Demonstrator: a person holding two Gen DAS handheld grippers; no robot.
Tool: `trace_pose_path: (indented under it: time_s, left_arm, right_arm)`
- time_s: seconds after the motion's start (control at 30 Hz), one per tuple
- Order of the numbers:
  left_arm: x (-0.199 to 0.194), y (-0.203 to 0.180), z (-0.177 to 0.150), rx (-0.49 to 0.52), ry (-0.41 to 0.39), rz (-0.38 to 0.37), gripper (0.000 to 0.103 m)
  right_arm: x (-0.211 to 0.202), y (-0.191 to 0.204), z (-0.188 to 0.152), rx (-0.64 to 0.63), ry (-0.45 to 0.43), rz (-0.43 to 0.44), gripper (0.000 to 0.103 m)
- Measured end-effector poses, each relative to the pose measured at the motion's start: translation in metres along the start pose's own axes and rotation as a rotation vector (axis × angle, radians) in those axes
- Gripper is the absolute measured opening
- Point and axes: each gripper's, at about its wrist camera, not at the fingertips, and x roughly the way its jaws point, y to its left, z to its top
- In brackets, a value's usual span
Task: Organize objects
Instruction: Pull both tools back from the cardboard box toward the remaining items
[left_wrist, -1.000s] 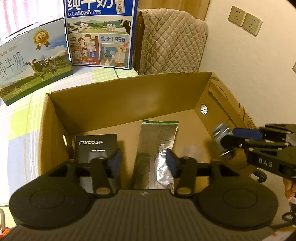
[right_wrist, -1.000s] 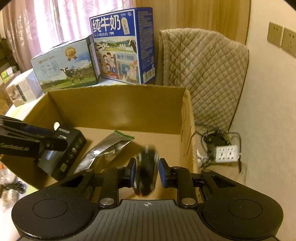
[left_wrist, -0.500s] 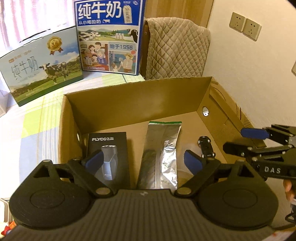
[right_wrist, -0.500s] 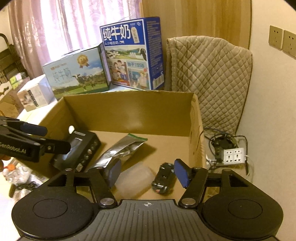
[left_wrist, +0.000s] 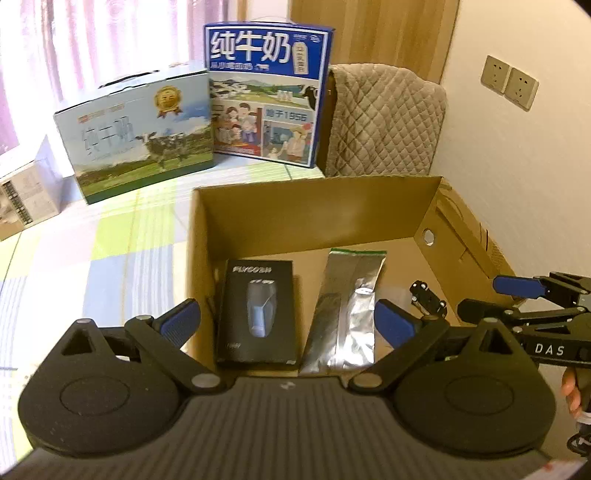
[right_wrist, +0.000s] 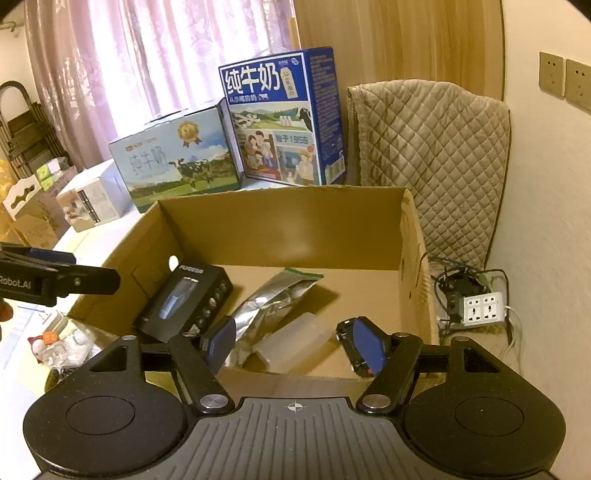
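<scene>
**Carton contents: handling assessment**

Both hand-held grippers, left (left_wrist: 284, 323) and right (right_wrist: 293, 343), stand released and empty above the cardboard box (left_wrist: 314, 210). Inside lie a black shaver box (left_wrist: 258, 314), a foil pouch (left_wrist: 347, 314) and a small black toy car (left_wrist: 428, 297) near the right wall. The car appears light, rigid and smooth; grasp across its flanks. The pouch looks limp and slippery; pinch one end.
</scene>
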Motion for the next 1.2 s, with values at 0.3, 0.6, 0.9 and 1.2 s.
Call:
trace_pose_path:
  time_s: [0.3, 0.6, 0.9, 1.2]
  left_arm:
    - [-0.039, 0.020, -0.020, -0.024, -0.025, -0.013, 0.099]
    - [-0.070, 0.052, -0.042, -0.020, -0.034, -0.048, 0.099]
    - [-0.092, 0.095, -0.066, -0.026, -0.019, -0.060, 0.099]
    - [-0.110, 0.132, -0.089, -0.026, -0.014, -0.048, 0.099]
  right_arm:
    - [-0.022, 0.026, -0.012, 0.020, -0.019, -0.025, 0.068]
    - [-0.045, 0.066, -0.029, 0.047, -0.029, -0.062, 0.068]
    - [-0.054, 0.109, -0.046, 0.057, -0.020, -0.070, 0.068]
    - [-0.049, 0.151, -0.060, 0.058, -0.003, -0.046, 0.068]
